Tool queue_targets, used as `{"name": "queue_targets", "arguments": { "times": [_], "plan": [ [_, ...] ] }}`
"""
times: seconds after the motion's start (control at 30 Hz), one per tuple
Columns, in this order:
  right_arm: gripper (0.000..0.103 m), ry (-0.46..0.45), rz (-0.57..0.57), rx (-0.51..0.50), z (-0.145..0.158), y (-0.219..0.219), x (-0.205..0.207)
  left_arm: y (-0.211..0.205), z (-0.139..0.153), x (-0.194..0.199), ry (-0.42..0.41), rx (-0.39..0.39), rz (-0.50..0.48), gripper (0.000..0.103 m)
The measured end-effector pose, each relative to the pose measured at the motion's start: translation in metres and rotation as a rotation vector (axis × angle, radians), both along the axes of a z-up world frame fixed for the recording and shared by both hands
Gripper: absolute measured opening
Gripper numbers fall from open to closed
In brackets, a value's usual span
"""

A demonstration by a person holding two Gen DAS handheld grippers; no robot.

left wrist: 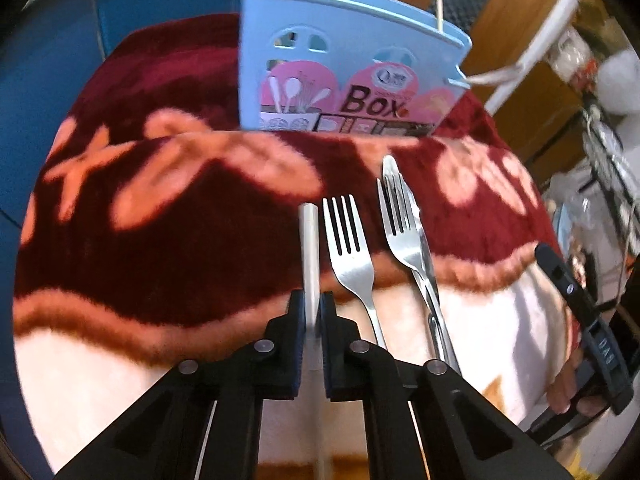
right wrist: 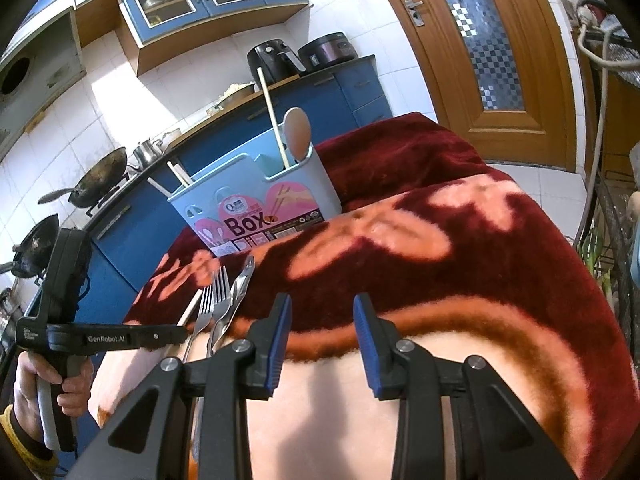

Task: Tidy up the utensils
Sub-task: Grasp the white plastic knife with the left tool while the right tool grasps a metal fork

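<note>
My left gripper [left wrist: 312,306] is shut on a pale, thin stick [left wrist: 309,240], a chopstick by its look, that points away toward the light-blue utensil box [left wrist: 352,60]. To the stick's right lie a steel fork [left wrist: 348,248] and a second fork [left wrist: 398,220] resting on a knife [left wrist: 430,280]. In the right wrist view my right gripper [right wrist: 320,304] stands open over the blanket with nothing between its blue pads. The box [right wrist: 256,196] there holds a wooden spoon [right wrist: 297,128] and chopsticks [right wrist: 272,116].
A dark red flowered blanket [right wrist: 460,280] covers the table. Behind the box runs a blue kitchen counter with woks [right wrist: 100,178] and an air fryer [right wrist: 274,58]. A wooden door [right wrist: 480,40] is at the back right and a wire rack [right wrist: 616,240] at the right edge.
</note>
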State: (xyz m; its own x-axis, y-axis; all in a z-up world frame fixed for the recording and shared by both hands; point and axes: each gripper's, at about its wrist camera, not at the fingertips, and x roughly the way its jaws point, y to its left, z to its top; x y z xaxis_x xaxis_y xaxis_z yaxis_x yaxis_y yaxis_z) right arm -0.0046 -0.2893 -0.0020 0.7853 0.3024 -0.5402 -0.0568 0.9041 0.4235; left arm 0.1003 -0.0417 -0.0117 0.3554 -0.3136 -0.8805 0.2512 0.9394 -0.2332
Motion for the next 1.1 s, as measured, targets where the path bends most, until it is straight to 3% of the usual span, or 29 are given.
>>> {"name": "queue_targets", "arguments": {
  "times": [0.2,0.33,0.7,1.1],
  "plan": [
    [0.036,0.016,0.05,-0.046,0.005,0.016,0.004,0.022,0.0,-0.005,-0.012,-0.134,0.052,0.007],
    [0.036,0.026,0.09,-0.06,0.009,0.03,0.012,0.041,0.003,-0.01,-0.065,-0.207,0.098,0.007],
    [0.041,0.054,0.22,-0.119,0.012,0.078,0.042,0.066,0.025,-0.023,-0.291,-0.237,0.168,0.007],
    [0.041,0.111,0.337,-0.183,0.002,0.114,0.084,0.089,0.029,-0.029,-0.365,-0.262,0.204,0.007]
  ]
}}
